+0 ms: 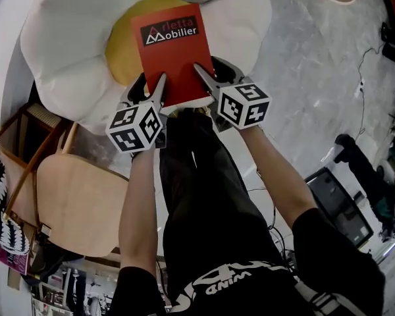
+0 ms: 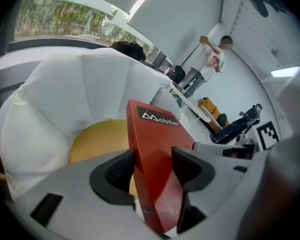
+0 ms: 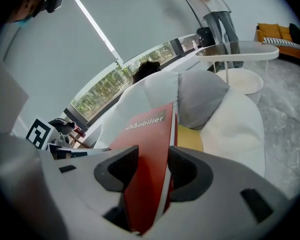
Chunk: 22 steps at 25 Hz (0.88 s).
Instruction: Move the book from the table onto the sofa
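Note:
A red book (image 1: 171, 51) with white "Mobilier" lettering hangs over the flower-shaped sofa (image 1: 66, 38), above its yellow centre cushion (image 1: 122, 48). My left gripper (image 1: 159, 87) is shut on the book's near left corner, and my right gripper (image 1: 203, 74) is shut on its near right corner. In the left gripper view the book (image 2: 155, 154) sits clamped between the dark pads, edge on. The right gripper view shows the book (image 3: 147, 154) pinched the same way, with the white petals and a grey cushion (image 3: 200, 101) beyond.
A wooden chair (image 1: 72, 196) stands at the left beside the sofa. Grey marbled floor (image 1: 316, 64) spreads to the right, with dark equipment (image 1: 342, 203) and cables on it. A round white table (image 3: 240, 59) and a standing person (image 2: 210, 64) are farther off.

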Each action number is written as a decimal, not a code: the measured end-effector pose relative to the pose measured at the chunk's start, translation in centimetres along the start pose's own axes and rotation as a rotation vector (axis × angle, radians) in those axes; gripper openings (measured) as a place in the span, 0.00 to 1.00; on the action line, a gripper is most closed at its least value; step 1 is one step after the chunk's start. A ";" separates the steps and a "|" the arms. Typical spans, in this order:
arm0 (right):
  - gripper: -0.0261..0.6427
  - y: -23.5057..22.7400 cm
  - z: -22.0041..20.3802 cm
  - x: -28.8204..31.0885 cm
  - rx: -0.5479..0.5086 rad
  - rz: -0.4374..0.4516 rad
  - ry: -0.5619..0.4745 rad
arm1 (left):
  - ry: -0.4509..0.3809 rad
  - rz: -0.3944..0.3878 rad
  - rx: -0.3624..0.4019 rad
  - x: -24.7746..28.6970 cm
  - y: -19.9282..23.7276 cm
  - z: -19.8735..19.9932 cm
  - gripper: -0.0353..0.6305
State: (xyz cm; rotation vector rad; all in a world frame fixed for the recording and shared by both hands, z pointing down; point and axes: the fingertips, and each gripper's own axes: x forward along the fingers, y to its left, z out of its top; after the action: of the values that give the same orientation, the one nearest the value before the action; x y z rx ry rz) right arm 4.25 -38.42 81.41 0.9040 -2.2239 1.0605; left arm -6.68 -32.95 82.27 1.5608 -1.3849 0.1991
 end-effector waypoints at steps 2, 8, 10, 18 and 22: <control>0.30 -0.7 -1.2 1.2 0.003 -0.003 0.005 | 0.000 -0.002 0.002 1.1 1.1 -0.9 0.41; 0.30 -2.9 -3.8 4.8 -0.005 -0.007 0.007 | 0.000 0.002 0.013 4.5 4.0 -3.1 0.41; 0.30 -3.5 -4.8 6.2 -0.010 0.000 0.015 | 0.004 0.010 0.020 5.5 5.1 -3.8 0.41; 0.30 -5.6 -7.4 10.6 -0.039 0.025 0.033 | 0.012 0.017 0.012 9.0 8.6 -6.0 0.41; 0.30 -6.2 -8.0 11.5 -0.035 0.029 0.037 | 0.020 0.019 0.008 9.9 9.3 -6.5 0.41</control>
State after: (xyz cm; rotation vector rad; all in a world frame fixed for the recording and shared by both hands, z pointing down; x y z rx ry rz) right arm 2.74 -38.84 96.65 0.8325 -2.2245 1.0394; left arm -7.97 -33.22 97.30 1.5484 -1.3851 0.2314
